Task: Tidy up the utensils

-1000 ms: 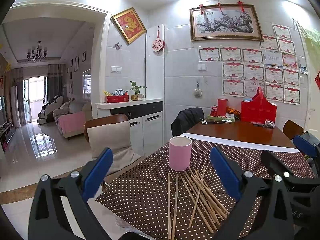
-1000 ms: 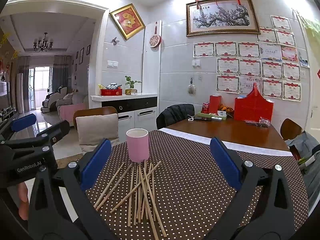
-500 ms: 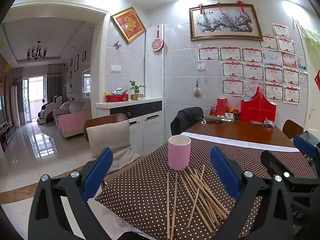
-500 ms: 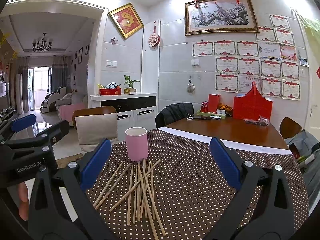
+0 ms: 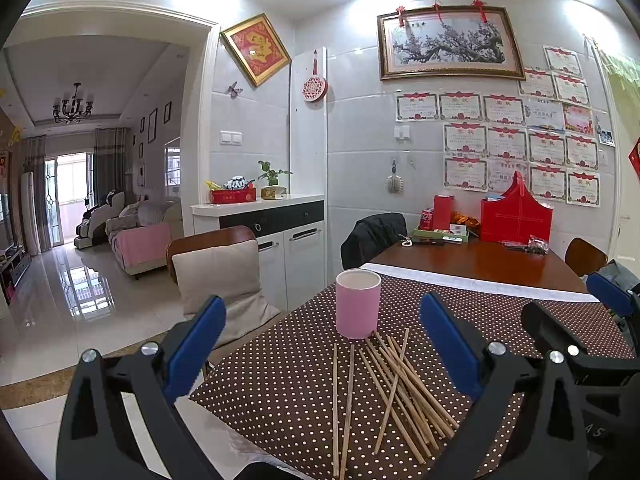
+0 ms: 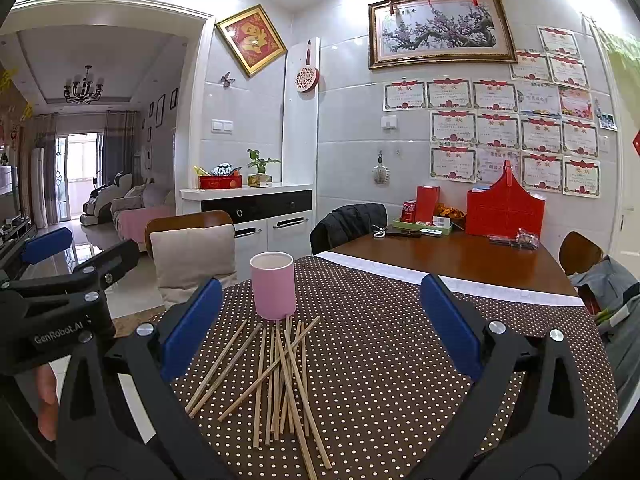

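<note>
Grippers both hover wide open and empty: left gripper (image 5: 320,344), right gripper (image 6: 320,328). Between their fingers, roughly a dozen wooden chopsticks (image 6: 280,372) lie scattered and crossed on the dotted tablecloth (image 6: 380,360), just near of one upright pink cup (image 6: 273,285).

The cup (image 5: 357,304) is plain pink with a white inside. Just before the cup, the chopsticks (image 5: 394,388) are pale tan wood. Under the cup, the cloth (image 6: 384,344) is dark brown with small cream dots and a white border on its far edge. Beyond the cup, the bare table (image 5: 472,258) is glossy red-brown. Either side of the cup, gripper pads (image 5: 195,342) are blue on black frames.
</note>
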Action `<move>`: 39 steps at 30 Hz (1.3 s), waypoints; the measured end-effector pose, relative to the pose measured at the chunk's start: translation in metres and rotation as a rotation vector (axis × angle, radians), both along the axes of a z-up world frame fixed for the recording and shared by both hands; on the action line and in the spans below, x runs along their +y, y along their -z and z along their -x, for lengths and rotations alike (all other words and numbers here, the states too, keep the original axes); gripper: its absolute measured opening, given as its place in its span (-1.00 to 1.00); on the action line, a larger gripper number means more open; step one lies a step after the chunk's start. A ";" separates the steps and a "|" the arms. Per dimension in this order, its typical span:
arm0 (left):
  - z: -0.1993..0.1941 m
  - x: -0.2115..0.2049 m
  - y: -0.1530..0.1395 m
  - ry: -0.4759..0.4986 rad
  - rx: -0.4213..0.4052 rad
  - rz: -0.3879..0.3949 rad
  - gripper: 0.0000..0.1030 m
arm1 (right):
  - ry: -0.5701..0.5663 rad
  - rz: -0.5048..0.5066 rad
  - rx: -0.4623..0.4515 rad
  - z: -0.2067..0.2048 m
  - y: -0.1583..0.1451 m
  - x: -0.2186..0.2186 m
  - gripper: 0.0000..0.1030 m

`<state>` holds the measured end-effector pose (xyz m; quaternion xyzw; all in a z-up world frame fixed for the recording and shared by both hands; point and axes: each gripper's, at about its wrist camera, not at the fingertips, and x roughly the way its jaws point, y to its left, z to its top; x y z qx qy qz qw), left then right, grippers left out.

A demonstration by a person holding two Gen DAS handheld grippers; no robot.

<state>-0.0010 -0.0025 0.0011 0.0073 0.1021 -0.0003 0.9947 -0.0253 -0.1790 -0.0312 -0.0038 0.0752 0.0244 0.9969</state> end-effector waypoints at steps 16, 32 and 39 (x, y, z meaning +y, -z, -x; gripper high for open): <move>-0.001 -0.003 0.007 0.000 0.005 -0.002 0.87 | -0.001 -0.003 0.004 0.000 0.005 -0.001 0.88; -0.004 -0.006 0.022 -0.005 0.012 -0.010 0.87 | -0.002 -0.012 0.023 -0.001 0.016 -0.001 0.88; -0.005 -0.006 0.021 -0.005 0.012 -0.009 0.87 | -0.004 -0.014 0.027 -0.002 0.014 -0.002 0.88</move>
